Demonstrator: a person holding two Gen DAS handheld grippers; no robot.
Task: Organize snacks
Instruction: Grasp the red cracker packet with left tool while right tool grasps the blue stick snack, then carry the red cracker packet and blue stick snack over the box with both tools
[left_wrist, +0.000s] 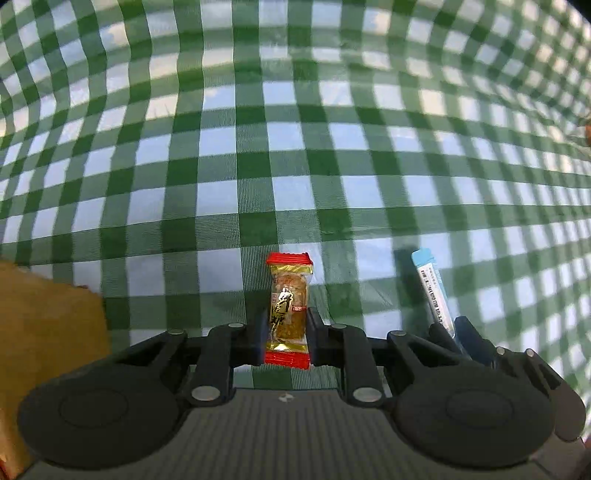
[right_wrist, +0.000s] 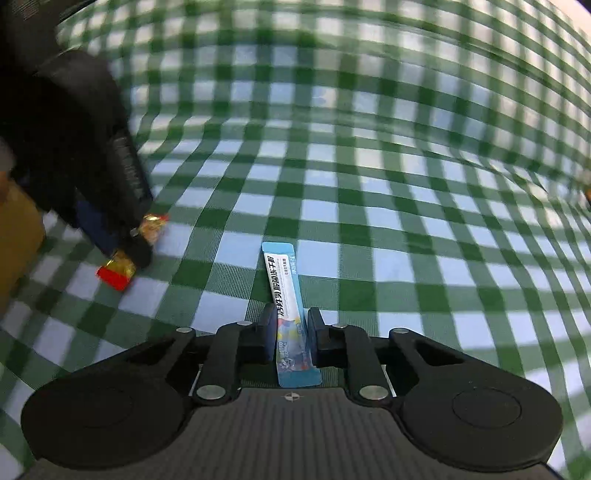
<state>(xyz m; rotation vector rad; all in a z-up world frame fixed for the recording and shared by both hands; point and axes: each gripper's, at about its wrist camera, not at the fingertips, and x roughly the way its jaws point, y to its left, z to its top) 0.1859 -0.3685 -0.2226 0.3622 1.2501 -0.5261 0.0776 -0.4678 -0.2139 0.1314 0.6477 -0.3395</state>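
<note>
Left wrist view: the left gripper clamps a red-and-gold wrapped candy between its fingers. The right gripper clamps a blue-and-white snack stick packet lengthwise.

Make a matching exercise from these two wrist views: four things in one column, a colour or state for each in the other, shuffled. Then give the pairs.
1. red and gold candy
2. blue stick packet
3. tablecloth
4. cardboard box

A. brown, at the left edge
B. green and white checks
C. between the left gripper's pads
D. between the right gripper's pads

Pairs: 1-C, 2-D, 3-B, 4-A
</note>
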